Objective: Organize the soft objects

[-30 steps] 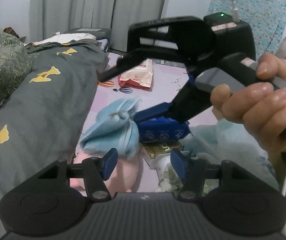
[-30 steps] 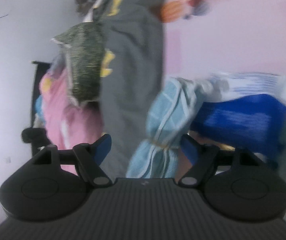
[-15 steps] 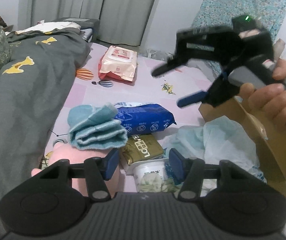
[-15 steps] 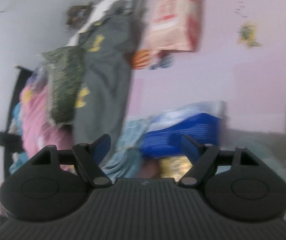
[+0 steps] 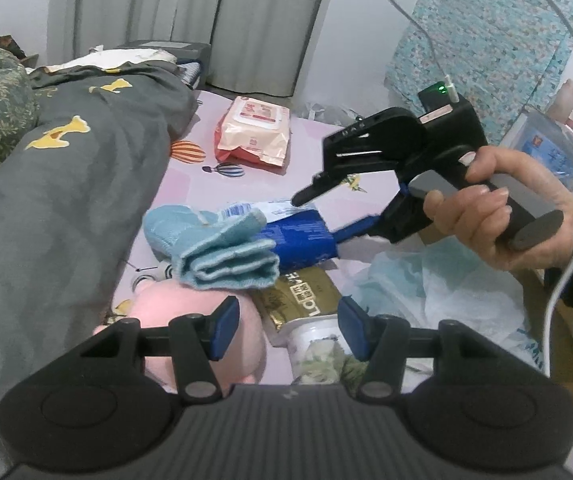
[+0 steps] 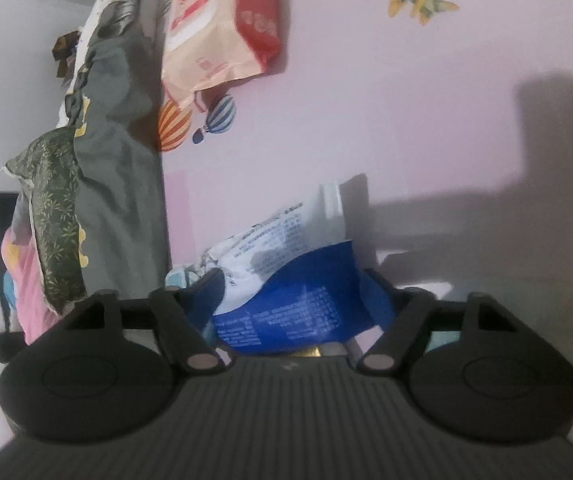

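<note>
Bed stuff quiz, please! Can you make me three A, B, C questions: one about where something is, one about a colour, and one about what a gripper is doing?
1. Where is the pink wipes pack?
A. on the pink sheet
B. on the floor
C. in a drawer

2. What colour is the folded towel?
A. red
B. light blue
C. yellow

3. How is the right gripper?
A. shut on a sock
B. open, far from everything
C. open, with the blue pack between its fingers

Answers: 1 A, it lies flat on the sheet; 2 B, its folds are pale blue; 3 C, the right wrist view shows a finger on each side of the pack.
</note>
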